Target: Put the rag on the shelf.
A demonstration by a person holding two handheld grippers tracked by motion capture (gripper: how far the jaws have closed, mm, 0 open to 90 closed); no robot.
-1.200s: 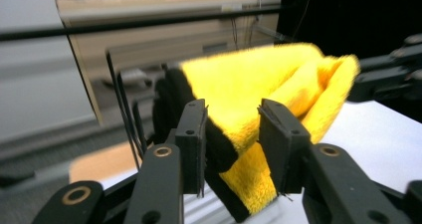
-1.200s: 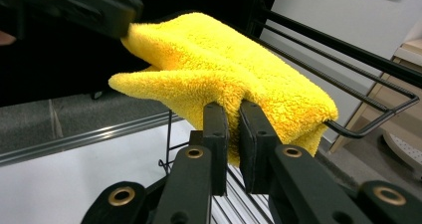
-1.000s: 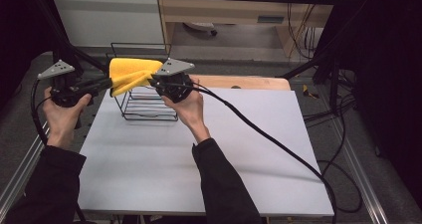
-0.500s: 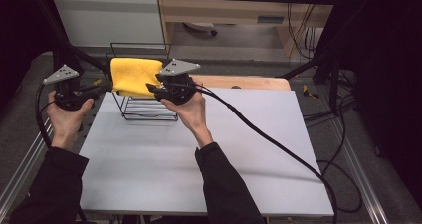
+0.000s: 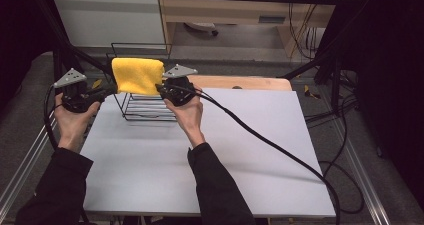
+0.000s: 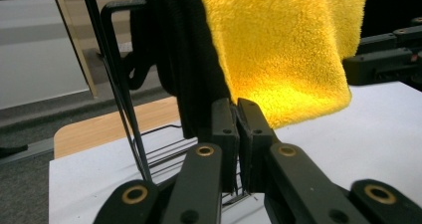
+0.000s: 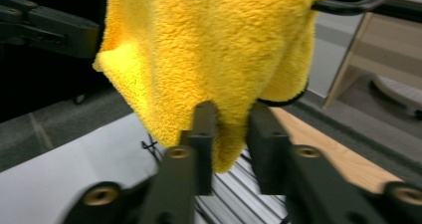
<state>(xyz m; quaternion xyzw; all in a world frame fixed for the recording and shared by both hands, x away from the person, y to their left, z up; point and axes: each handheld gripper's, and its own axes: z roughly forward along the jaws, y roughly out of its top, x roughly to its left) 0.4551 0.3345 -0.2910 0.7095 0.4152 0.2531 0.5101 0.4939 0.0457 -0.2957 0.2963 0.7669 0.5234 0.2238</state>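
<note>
While the yellow towel [image 5: 137, 76] is hanging draped over the top bar of the black wire rack [image 5: 145, 107] at the table's far left, both grippers are flanking it; the left gripper [image 5: 102, 90] is sitting just beside its left edge, jaws pressed together on nothing; the right gripper [image 5: 162, 88] is nearer, its narrowly parted jaws straddling the towel's lower right corner [image 7: 231, 152], which is hanging between them; whether they are pinching it, I cannot tell.

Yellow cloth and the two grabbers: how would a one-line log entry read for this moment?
yellow cloth: draped over wire rack | left gripper: shut, empty, beside cloth | right gripper: jaws parted around cloth's lower edge | table: white
</note>
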